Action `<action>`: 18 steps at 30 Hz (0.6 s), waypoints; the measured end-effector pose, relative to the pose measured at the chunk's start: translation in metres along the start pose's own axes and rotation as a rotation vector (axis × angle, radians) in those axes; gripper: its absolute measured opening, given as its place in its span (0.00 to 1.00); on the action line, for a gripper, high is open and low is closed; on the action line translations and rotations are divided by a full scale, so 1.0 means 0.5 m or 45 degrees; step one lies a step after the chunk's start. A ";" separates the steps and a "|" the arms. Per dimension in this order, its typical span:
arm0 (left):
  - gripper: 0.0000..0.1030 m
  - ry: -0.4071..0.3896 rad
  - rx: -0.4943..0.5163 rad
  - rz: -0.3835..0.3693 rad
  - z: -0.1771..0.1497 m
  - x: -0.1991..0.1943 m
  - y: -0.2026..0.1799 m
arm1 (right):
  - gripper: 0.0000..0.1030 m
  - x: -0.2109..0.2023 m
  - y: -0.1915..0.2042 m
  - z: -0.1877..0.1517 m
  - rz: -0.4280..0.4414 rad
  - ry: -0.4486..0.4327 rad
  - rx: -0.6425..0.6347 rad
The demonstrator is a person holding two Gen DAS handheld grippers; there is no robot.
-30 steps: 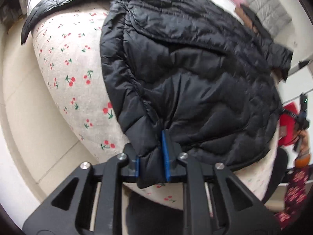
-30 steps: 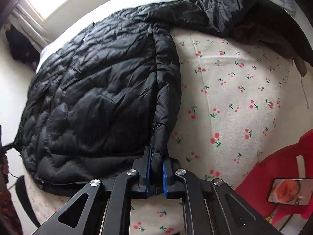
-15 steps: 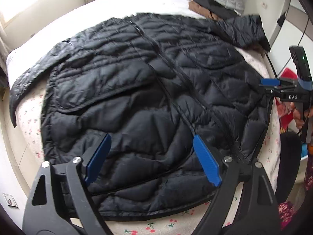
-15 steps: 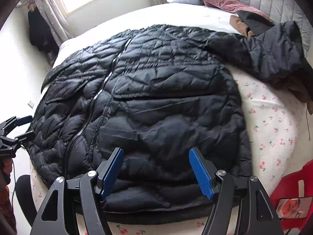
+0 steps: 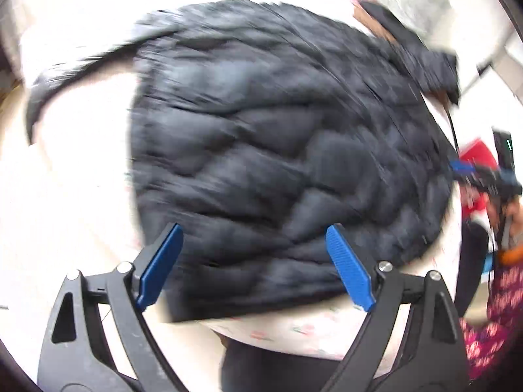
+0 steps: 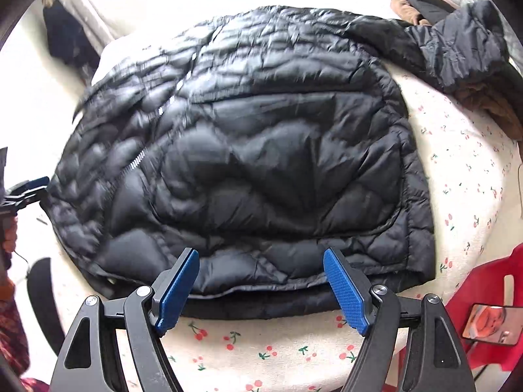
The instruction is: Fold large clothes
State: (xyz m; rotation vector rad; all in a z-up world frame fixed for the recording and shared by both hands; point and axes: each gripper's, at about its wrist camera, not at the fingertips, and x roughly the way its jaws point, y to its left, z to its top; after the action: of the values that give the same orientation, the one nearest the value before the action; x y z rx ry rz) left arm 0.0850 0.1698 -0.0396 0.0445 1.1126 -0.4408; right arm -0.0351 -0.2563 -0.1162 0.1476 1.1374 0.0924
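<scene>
Lying spread over the bed point(image 6: 457, 170) with its cherry-print sheet, the black quilted jacket point(image 6: 261, 163) shows its zip front upward, hem toward the cameras and collar end away toward the pillows. Its long axis runs from the near edge of the bed up toward the headboard; one sleeve point(image 6: 457, 42) trails off to the far right in the right wrist view. Both sets of fingers have just been opening and now stand wide apart with nothing between them: the left gripper point(image 5: 255, 261) hangs over the hem on its side, in a badly blurred picture, and the right gripper point(image 6: 261, 287) hangs just above the hem's near edge. The next fold, I judge, calls for a fresh hold on a side edge or sleeve, taking enough of the puffy layers that they do not slip, then carrying it across the zip point(image 6: 153, 137) line evenly.
</scene>
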 end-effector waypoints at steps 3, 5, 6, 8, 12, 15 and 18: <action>0.88 -0.134 -0.302 0.065 0.030 -0.012 0.149 | 0.78 -0.016 -0.013 0.032 -0.037 -0.048 0.035; 0.88 -0.203 -0.531 0.091 0.042 -0.003 0.238 | 0.78 -0.012 -0.014 0.054 -0.065 -0.067 0.042; 0.88 -0.236 -0.635 0.088 0.049 0.005 0.280 | 0.78 -0.004 -0.014 0.068 -0.077 -0.062 0.053; 0.88 -0.275 -0.808 0.037 0.071 0.029 0.351 | 0.78 0.018 -0.019 0.090 -0.091 -0.042 0.087; 0.88 -0.369 -1.014 -0.069 0.116 0.084 0.453 | 0.78 0.039 -0.011 0.119 -0.079 -0.040 0.121; 0.88 -0.433 -1.164 -0.090 0.146 0.117 0.521 | 0.78 0.061 -0.005 0.141 -0.073 -0.044 0.116; 0.85 -0.500 -1.362 -0.120 0.152 0.148 0.573 | 0.78 0.077 -0.004 0.154 -0.080 -0.043 0.111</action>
State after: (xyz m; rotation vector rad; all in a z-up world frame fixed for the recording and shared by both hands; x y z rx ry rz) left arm 0.2818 0.3885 -0.1223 -0.9946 0.8448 0.1070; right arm 0.0510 -0.2582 -0.1193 0.1901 1.1117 -0.0156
